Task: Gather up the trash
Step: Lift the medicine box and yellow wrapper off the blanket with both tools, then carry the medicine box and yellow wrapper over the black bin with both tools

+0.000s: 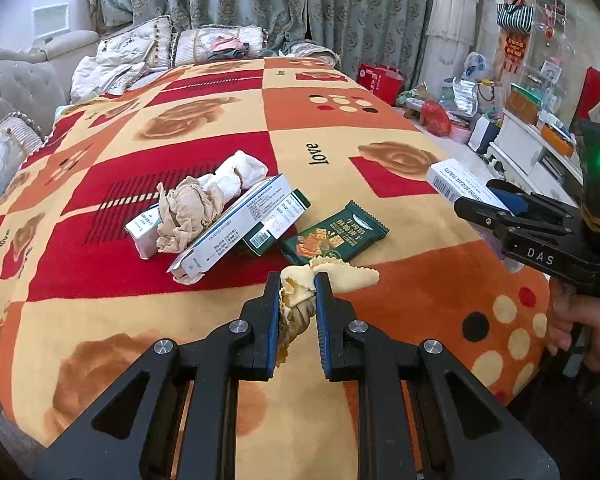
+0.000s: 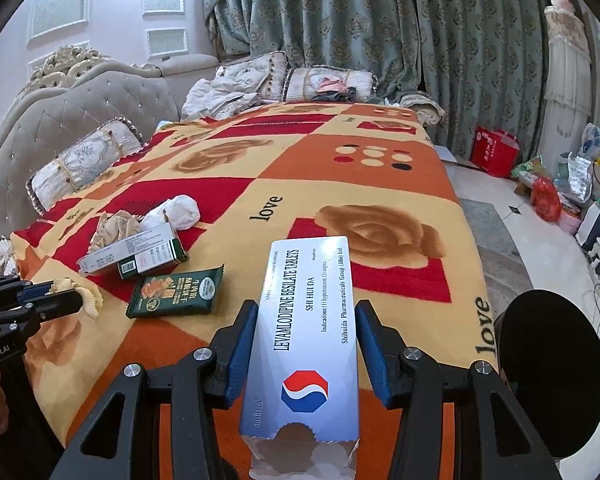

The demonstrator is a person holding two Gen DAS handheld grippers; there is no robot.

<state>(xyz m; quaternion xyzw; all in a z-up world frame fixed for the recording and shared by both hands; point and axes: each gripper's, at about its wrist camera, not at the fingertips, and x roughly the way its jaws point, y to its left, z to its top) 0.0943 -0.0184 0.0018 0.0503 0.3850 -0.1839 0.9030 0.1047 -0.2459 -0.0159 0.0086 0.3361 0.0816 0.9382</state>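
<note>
My left gripper [image 1: 298, 286] is shut on a crumpled yellow wrapper [image 1: 340, 274] with a serrated edge, low over the bed's near side. From the right wrist view, that gripper [image 2: 60, 296] and its wrapper [image 2: 90, 298] show at the left edge. A white tablet box [image 2: 304, 320] is clamped lengthways in my right gripper [image 2: 307, 308], held above the blanket. The left wrist view has that gripper [image 1: 484, 200] and its box [image 1: 460, 184] at the right. On the blanket lie a green cracker packet [image 1: 334, 234], a long white box [image 1: 236, 224], a dark green box [image 1: 278, 224], brown crumpled paper [image 1: 184, 216] and white tissue [image 1: 240, 172].
The patterned blanket [image 1: 300, 120] covers the bed, with pillows [image 2: 80, 164] along a grey tufted headboard [image 2: 80, 112]. A black round object [image 2: 552, 372] stands right of the bed's near corner. A red bag [image 2: 494, 152] and assorted clutter sit on the floor by the curtains.
</note>
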